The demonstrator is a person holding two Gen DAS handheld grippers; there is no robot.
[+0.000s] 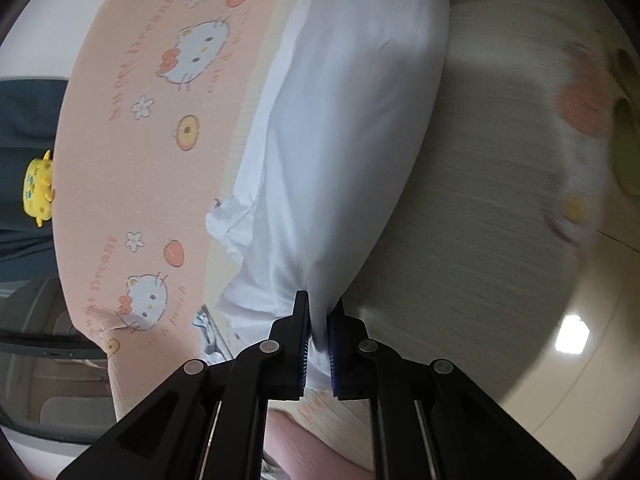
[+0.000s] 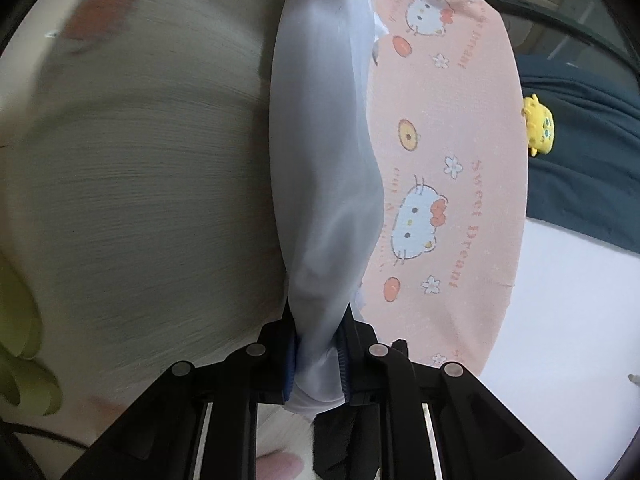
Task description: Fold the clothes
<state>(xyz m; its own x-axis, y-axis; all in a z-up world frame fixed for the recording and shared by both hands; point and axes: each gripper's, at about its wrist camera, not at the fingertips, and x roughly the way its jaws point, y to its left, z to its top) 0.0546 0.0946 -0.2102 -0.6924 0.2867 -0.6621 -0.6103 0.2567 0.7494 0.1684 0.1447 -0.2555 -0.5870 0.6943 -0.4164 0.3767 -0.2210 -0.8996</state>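
Note:
A white garment (image 1: 352,100) runs away from my left gripper (image 1: 320,304), which is shut on its edge, with the cloth bunched between the blue pads. In the right wrist view the same white garment (image 2: 320,140) looks greyish and hangs in a long fold. My right gripper (image 2: 319,316) is shut on another bunched edge of it. The cloth is held up above a pink sheet with cartoon cats (image 1: 152,160) (image 2: 452,160). Neither gripper shows in the other's view.
A beige, blurred stretch of bedding (image 1: 480,200) (image 2: 140,180) lies beside the garment. A yellow plush toy (image 1: 38,186) (image 2: 540,124) sits on dark blue fabric (image 2: 580,160) past the pink sheet's edge. Something green (image 2: 20,340) lies at the left border.

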